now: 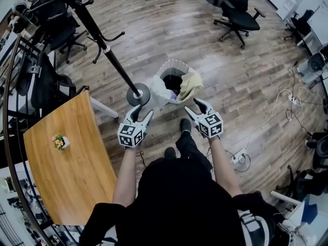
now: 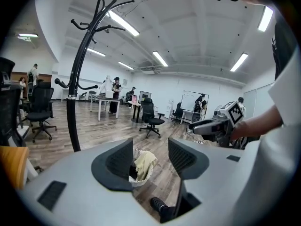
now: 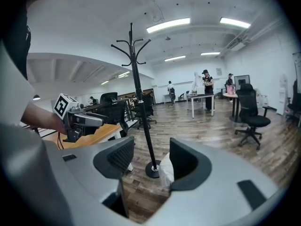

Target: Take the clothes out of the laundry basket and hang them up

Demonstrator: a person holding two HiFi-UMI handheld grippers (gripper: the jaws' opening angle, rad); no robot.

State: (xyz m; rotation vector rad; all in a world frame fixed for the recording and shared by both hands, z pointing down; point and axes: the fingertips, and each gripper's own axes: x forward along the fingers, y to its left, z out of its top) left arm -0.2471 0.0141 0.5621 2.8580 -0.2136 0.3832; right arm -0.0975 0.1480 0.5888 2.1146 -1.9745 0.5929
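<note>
A white wicker laundry basket (image 1: pixel 165 68) stands on the wood floor just ahead of my feet. A pale yellow garment (image 1: pixel 190 83) hangs over its right rim, a white one (image 1: pixel 158 90) over its left, and dark cloth lies inside. The black coat stand (image 1: pixel 105 47) has its round base (image 1: pixel 138 94) touching the basket's left side. My left gripper (image 1: pixel 143 111) is open and empty, held short of the base. My right gripper (image 1: pixel 193 105) is also open and empty, near the basket's right. The basket (image 2: pixel 141 166) shows between the left jaws. The white cloth (image 3: pixel 165 171) shows between the right ones.
A wooden table (image 1: pixel 72 158) with a small flower pot (image 1: pixel 59 141) sits at my left. Black office chairs stand far right (image 1: pixel 238 17) and far left (image 1: pixel 56 24). Cables and a power strip (image 1: pixel 238 160) lie on the floor at my right. People stand in the distance.
</note>
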